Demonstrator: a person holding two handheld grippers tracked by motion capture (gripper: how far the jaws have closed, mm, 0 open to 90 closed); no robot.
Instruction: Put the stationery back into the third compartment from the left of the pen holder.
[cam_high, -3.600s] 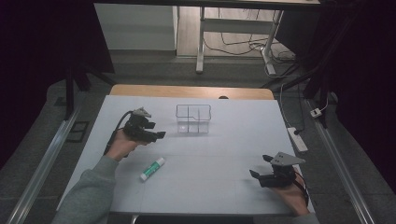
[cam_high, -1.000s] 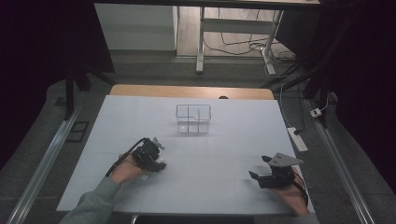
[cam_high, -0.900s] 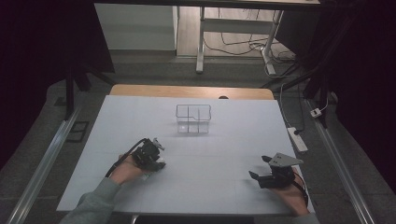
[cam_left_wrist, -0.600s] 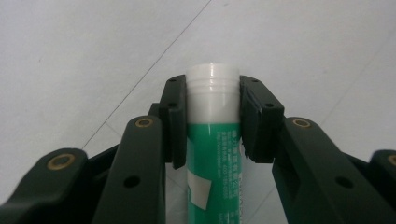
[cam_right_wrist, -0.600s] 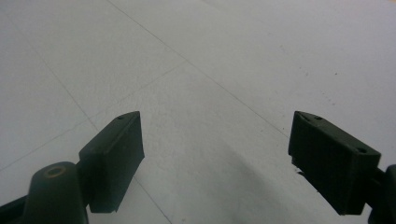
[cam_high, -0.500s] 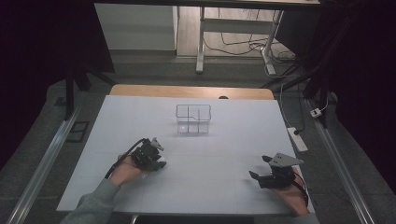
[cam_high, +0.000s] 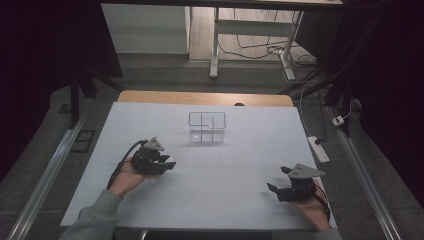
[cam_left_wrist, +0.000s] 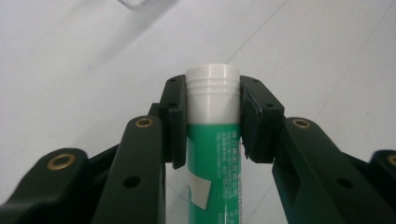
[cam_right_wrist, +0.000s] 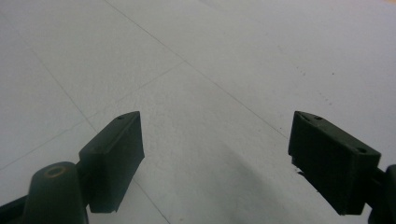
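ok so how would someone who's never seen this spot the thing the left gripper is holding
Start at the white table and find the left gripper at its near left corner. Clamped between its black jaws is a green plastic tube with a white ribbed cap. It is the only coloured thing here; the clear plastic divided box farther back is see-through.

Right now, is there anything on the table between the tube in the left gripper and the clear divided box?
No. In the high view, only bare white table separates the tube from the clear divided box.
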